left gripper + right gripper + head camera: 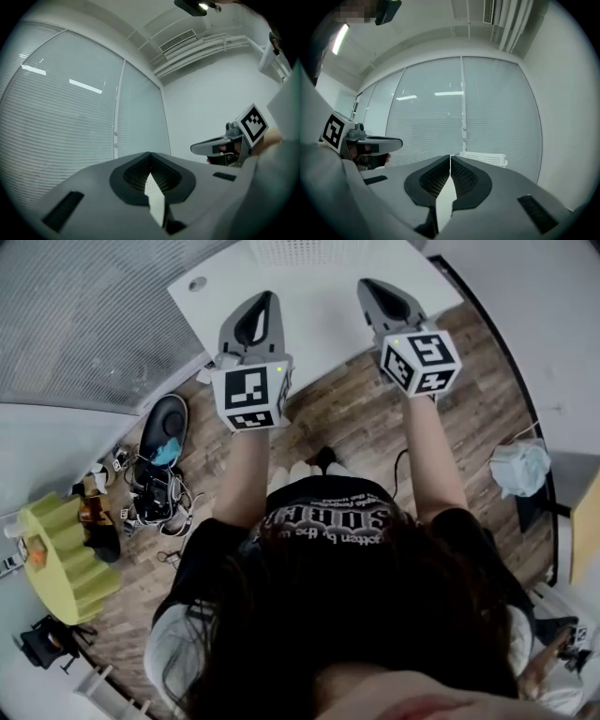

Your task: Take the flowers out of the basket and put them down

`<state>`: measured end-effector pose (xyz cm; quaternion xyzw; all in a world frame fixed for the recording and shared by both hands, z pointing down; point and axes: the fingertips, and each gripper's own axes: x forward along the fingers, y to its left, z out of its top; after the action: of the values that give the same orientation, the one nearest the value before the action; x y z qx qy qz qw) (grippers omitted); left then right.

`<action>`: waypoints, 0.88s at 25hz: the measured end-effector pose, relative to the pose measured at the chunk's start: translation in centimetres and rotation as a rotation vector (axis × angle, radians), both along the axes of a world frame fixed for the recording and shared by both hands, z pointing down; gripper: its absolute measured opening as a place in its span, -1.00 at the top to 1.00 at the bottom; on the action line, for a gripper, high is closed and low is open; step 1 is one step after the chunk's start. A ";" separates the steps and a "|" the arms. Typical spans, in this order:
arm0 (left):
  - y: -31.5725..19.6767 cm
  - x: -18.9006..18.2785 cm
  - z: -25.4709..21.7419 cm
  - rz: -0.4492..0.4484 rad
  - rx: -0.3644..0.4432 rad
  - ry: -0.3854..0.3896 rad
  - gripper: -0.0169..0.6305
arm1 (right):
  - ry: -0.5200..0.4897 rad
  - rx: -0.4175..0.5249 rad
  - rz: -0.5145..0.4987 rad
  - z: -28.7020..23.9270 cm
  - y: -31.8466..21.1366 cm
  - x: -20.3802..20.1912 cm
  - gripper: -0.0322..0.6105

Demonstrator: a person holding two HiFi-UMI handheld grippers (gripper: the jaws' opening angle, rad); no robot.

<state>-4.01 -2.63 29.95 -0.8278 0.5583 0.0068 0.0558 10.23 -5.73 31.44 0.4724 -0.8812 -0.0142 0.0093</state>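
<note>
Head view, nearest: person (319,615) seen from above, dark hair, black T-shirt (323,517) with white lettering. The lettering runs upside down in this view and I cannot read it reliably. Both forearms reach ahead over a wood-plank floor (337,418). Only this view shows the floor: shoes and cables (159,474) at left, a yellow-green ribbed object (61,559) farther left, a pale bag (518,468) at right.

Left gripper (150,155): its own view shows the ribbed pads meeting at the tips, nothing between them. Right gripper (450,158): pads together bar a hairline slit, nothing in it (closed, empty). Both point level, side by side, tips over the near part of a white table (319,324). Each gripper view catches the other gripper side-on, with its marker cube (251,397), which bears black-and-white square codes and no readable words.

Basket (483,159): white, perforated, at the table's far side, ahead of the right gripper and well apart from both. The right gripper view shows its side wall, the head view only a strip at the top edge, and the left gripper view does not show it. Flowers: cannot be made out in any view.

Farthest: closed blinds (70,117) across glazed panels, with a ceiling vent (177,41) overhead.
</note>
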 end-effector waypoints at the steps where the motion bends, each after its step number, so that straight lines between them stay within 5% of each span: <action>1: -0.5 0.3 0.0 -0.004 0.003 0.000 0.94 | 0.003 -0.004 -0.011 0.1 -0.5 0.2 0.81; 12: -5.5 1.1 -0.1 -0.029 -0.004 -0.007 0.94 | 0.031 -0.018 -0.104 0.7 -5.2 -0.5 0.81; 22: -11.0 0.3 0.0 -0.005 -0.009 -0.015 0.94 | 0.027 -0.027 -0.076 0.9 -10.8 -1.2 0.81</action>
<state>-3.74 -13.60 29.93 -0.8266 0.5600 -0.0021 0.0565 9.06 -16.53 32.32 0.4382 -0.8984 -0.0093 0.0271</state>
